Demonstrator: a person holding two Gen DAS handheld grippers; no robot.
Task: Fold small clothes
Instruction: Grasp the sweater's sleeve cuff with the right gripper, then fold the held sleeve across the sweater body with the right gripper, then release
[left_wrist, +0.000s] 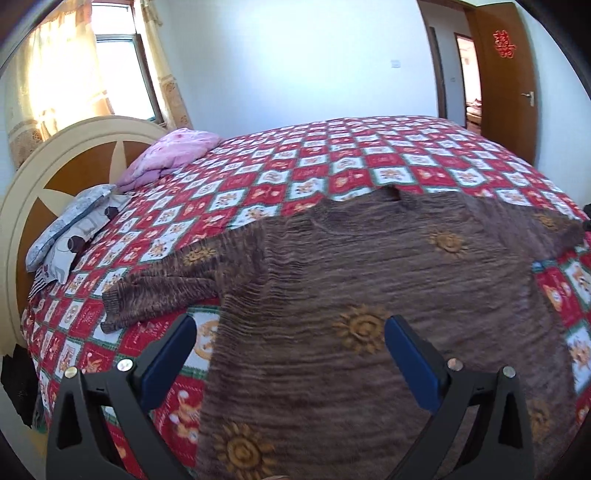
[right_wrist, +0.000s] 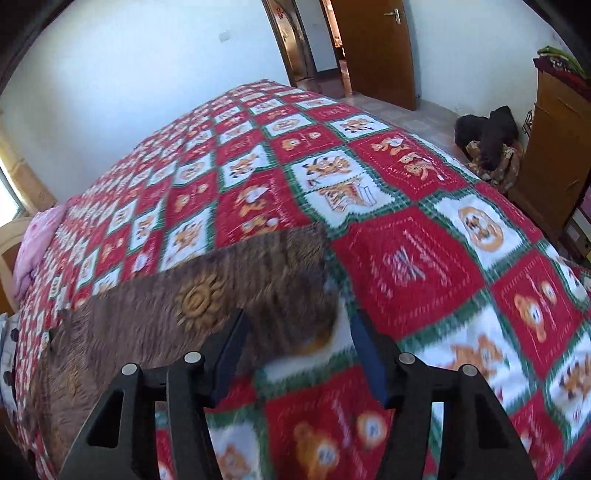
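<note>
Left wrist view: brown sweater lies flat, neckline pointing away, sleeves sideways; both grippers spread, empty.

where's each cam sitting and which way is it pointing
Left wrist: rides the left gripper, facing across the brown sweater toward headboard and window; its open fingers show.
Right wrist: rides the right gripper, facing the sweater's sleeve end and door; open fingers show.
Shared: sweater, checked quilt, pink bedding.
</note>
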